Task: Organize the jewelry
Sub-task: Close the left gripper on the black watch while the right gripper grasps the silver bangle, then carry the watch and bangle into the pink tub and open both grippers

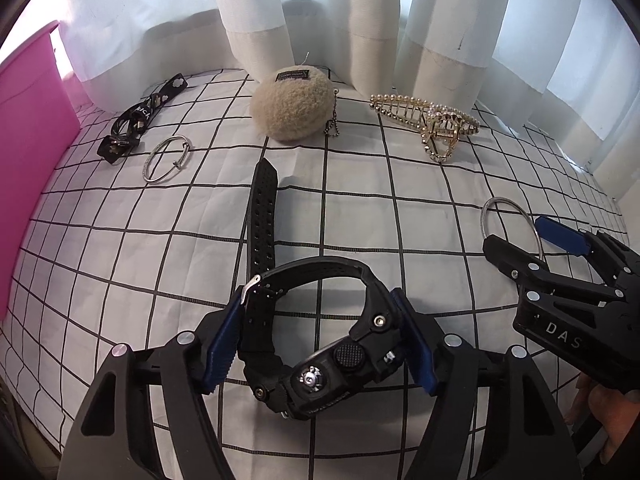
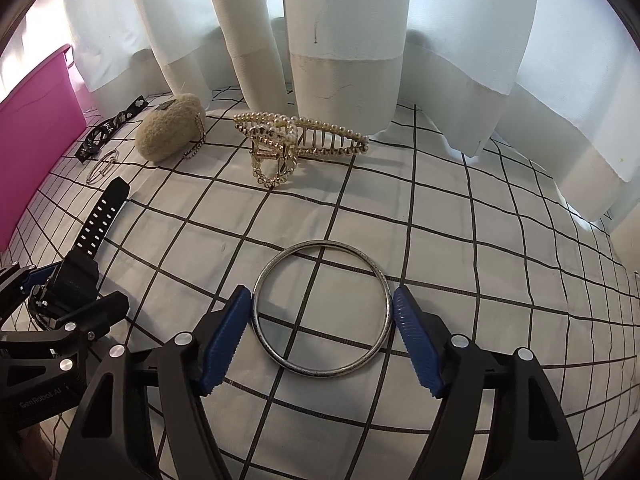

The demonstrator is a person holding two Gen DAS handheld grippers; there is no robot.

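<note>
My left gripper (image 1: 320, 332) is closed on a black watch (image 1: 320, 364); its blue pads (image 1: 224, 344) press the case and buckle side, and the long strap (image 1: 262, 216) lies stretched out on the checked cloth. My right gripper (image 2: 322, 322) brackets a large silver bangle (image 2: 322, 298) lying flat; both pads (image 2: 224, 332) touch its outer rim. The right gripper (image 1: 520, 248) also shows in the left wrist view, over the bangle (image 1: 490, 210). The left gripper and watch (image 2: 76, 276) show at the left of the right wrist view.
On the white grid cloth (image 1: 120, 264) lie a gold pearl hair claw (image 1: 436, 124), a beige fuzzy pouch with a ball chain (image 1: 292, 104), a thin silver bracelet (image 1: 166, 158) and a black patterned band (image 1: 140, 118). A pink box (image 1: 28, 152) stands at the left. White curtains hang behind.
</note>
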